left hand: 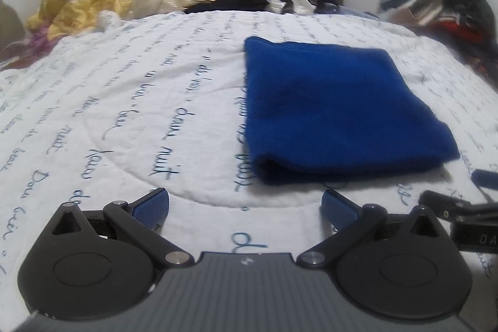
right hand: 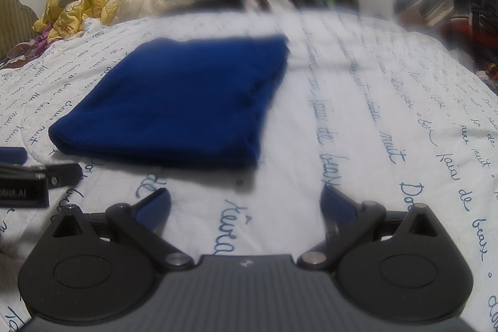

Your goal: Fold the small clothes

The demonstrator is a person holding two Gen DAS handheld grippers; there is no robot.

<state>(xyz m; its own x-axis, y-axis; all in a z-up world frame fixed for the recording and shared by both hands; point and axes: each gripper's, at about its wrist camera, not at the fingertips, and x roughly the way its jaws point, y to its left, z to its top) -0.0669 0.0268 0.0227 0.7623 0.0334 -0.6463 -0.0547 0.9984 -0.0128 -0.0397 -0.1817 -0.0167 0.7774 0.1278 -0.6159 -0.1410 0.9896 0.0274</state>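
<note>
White script-printed bedspread [left hand: 124,114] bears a folded blue cloth [left hand: 336,108]; both tools, left tool [left hand: 246,204] and right tool [right hand: 246,204], hover low, spread wide, empty.

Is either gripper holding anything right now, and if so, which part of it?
Nothing is held. The left gripper and right gripper are both open and empty, short of the folded blue cloth lying on the bedspread.
</note>
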